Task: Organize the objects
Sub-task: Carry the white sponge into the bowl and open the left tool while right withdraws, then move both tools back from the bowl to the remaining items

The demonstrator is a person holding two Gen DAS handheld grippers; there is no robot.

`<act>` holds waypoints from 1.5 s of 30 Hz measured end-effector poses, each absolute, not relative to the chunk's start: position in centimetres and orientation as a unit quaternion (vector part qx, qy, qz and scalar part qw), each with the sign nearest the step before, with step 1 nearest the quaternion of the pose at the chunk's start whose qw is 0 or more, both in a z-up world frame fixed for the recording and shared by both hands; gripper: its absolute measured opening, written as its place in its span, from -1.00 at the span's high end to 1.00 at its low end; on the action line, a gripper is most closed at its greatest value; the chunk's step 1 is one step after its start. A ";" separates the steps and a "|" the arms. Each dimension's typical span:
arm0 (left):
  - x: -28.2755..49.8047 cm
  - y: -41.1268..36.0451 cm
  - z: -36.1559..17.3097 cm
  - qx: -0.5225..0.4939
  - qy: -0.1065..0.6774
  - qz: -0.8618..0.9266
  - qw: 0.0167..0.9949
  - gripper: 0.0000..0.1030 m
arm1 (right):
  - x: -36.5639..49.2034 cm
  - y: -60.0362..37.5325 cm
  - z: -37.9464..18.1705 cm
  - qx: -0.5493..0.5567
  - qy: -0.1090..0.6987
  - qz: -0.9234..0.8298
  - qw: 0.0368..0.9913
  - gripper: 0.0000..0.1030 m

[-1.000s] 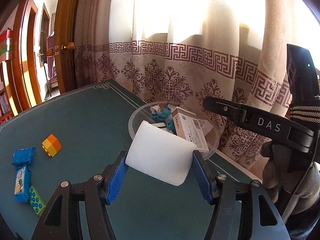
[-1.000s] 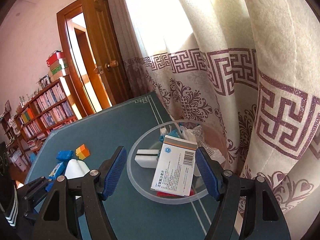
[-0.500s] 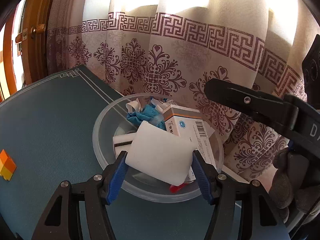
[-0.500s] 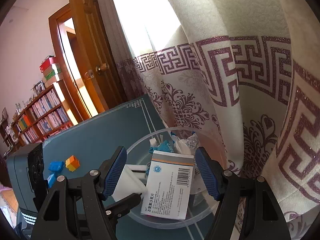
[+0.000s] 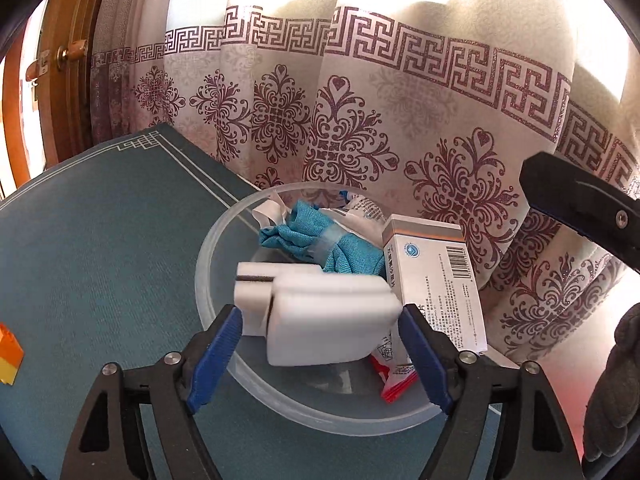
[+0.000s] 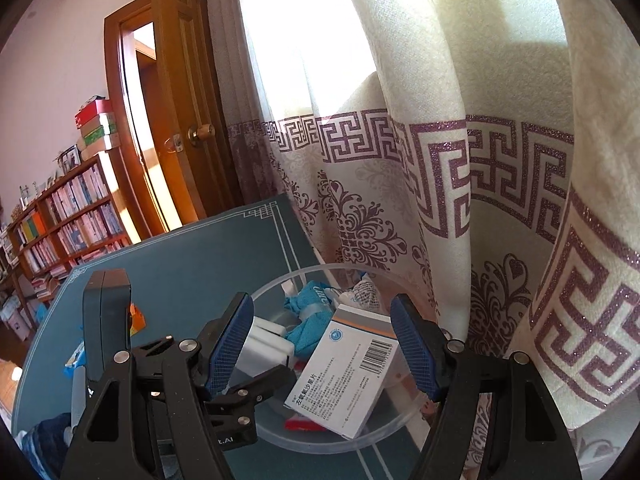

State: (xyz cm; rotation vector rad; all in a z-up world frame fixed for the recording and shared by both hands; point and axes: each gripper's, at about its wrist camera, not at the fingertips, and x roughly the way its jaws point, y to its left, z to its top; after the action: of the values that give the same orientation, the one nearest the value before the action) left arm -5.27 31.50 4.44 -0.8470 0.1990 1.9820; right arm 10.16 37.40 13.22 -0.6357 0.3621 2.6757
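Observation:
My left gripper (image 5: 320, 344) hangs over a clear plastic bowl (image 5: 224, 360) on the teal table. Its jaws stand open and a white sponge block (image 5: 328, 324) rests between them in the bowl, with a gap on the left side. The bowl also holds a second white sponge (image 5: 256, 280), a blue cloth (image 5: 316, 240), a white medicine box (image 5: 432, 276) and a red packet (image 5: 396, 380). My right gripper (image 6: 322, 344) is open and empty above the same bowl (image 6: 360, 436), over the medicine box (image 6: 344, 376).
A patterned curtain (image 5: 360, 120) hangs right behind the bowl. An orange block (image 5: 10, 360) lies at the table's left. A wooden door (image 6: 188, 120) and bookshelves (image 6: 68, 220) stand beyond. Blue snack packets (image 6: 76, 360) lie at the left in the right wrist view.
My left gripper carried the white sponge block over the bowl, lowered it in, and its jaws widened off it. My right gripper rose slightly and stayed open.

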 end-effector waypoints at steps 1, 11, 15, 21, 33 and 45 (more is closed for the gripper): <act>-5.4 31.2 4.7 -0.343 0.081 0.812 0.464 -0.78 | 10.4 37.2 13.3 -0.224 0.130 0.948 0.184 -0.40; -5.6 24.3 7.0 -0.328 0.075 0.852 0.402 -0.86 | 9.7 34.6 13.6 -0.227 0.146 0.947 0.173 -0.40; -5.3 20.8 8.0 -0.324 0.072 0.876 0.350 -0.94 | 8.3 32.8 13.2 -0.240 0.151 0.947 0.149 -0.40; -6.1 15.8 8.9 -0.332 0.064 0.899 0.278 -0.94 | 6.1 28.9 12.0 -0.270 0.145 0.947 0.101 -0.40; -10.4 6.0 8.8 -0.356 0.034 0.919 0.168 -0.95 | 2.1 20.4 7.8 -0.346 0.124 0.930 -0.016 -0.40; -12.5 2.4 6.6 -0.381 0.016 0.912 0.152 -0.95 | -1.5 12.7 4.0 -0.400 0.071 0.906 -0.117 -0.36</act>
State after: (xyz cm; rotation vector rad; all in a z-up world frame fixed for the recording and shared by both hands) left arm -12.49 2.40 6.58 -1.0933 0.0466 2.6166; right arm -1.46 12.73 3.95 -1.3614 0.2415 3.0802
